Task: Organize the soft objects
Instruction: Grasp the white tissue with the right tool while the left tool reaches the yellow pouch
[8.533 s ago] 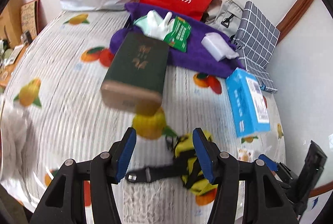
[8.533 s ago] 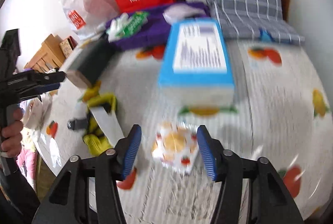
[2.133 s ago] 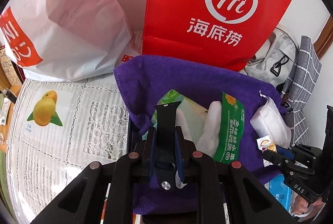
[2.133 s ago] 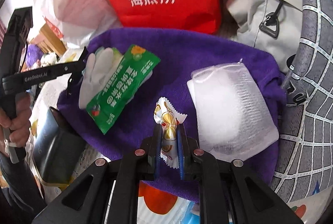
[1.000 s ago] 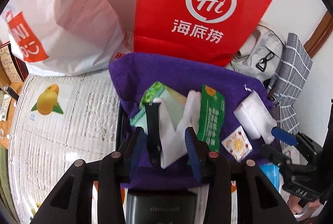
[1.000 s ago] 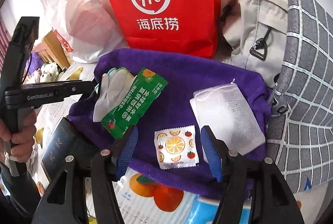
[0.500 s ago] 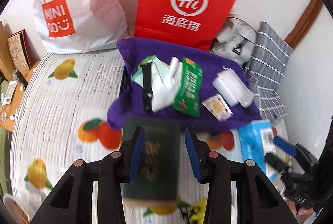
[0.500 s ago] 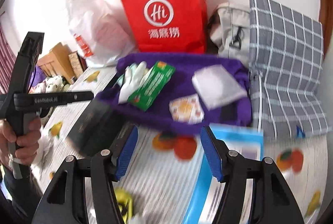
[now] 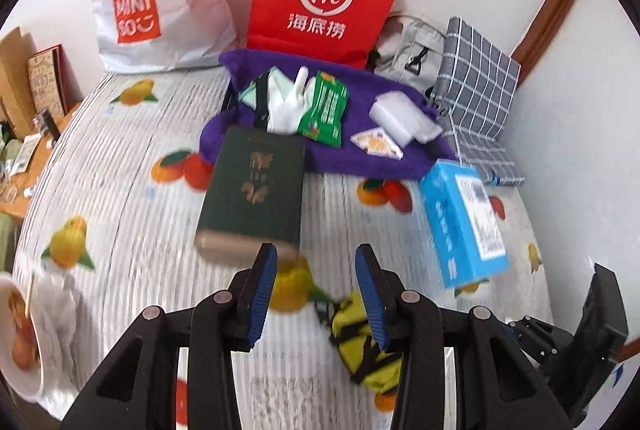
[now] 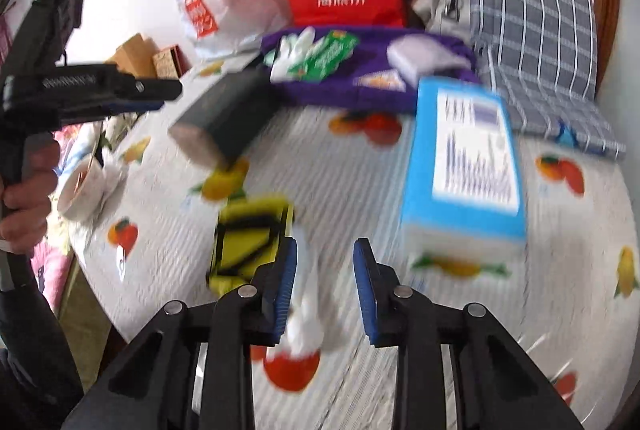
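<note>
While the right gripper point(image 10: 324, 262) has just been closing with nothing gripped, a white soft object point(image 10: 306, 314) lies blurred under its left finger. Partly open and empty, the left gripper point(image 9: 316, 280) hovers beside the yellow pouch point(image 9: 366, 346), the purple cloth point(image 9: 320, 150) far ahead.

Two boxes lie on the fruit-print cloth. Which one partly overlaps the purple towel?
The dark green box: its far end overlaps the purple towel. The blue box lies apart, right of it.
</note>
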Motion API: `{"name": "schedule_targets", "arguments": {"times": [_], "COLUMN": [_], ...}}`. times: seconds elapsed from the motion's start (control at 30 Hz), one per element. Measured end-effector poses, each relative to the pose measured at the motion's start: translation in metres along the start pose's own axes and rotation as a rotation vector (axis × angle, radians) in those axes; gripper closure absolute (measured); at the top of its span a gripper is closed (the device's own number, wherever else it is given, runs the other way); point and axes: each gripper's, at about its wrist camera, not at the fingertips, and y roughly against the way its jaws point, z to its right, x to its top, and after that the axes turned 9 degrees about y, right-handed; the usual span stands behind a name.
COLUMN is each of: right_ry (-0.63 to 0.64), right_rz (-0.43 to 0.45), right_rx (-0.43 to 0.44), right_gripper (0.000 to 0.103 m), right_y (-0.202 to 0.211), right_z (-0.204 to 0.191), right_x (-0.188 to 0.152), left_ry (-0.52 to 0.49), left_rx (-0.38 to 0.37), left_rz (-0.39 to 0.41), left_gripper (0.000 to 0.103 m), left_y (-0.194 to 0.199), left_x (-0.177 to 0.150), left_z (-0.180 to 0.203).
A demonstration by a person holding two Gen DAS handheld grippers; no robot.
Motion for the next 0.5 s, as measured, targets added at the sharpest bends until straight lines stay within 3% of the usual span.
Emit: {"name": "schedule_targets", "arguments": {"times": [0.3, 0.4, 0.5], "right_ry": [0.026, 0.025, 0.031], "right_rz": [-0.083, -0.097, -0.047], "right_rx": [0.015, -0.022, -0.073], "right_gripper": [0.073, 0.073, 0.075], "right_y": [-0.021, -0.033, -0.037], "right_z": [-0.022, -0.025, -0.027], "right_x": [-0.041, -0.045, -0.046], "left_ry": [0.019, 0.03, 0.034], "left_rx": [0.005, -0.003, 0.007], "left_rz": [-0.027, -0.036, -0.046], "left_gripper": [0.064, 0.064, 0.064], "left_y": [0.011, 0.012, 0.01], "left_x": [-0.051, -0.062, -0.07], "left_z": [-0.015, -0.02, -0.022]}}
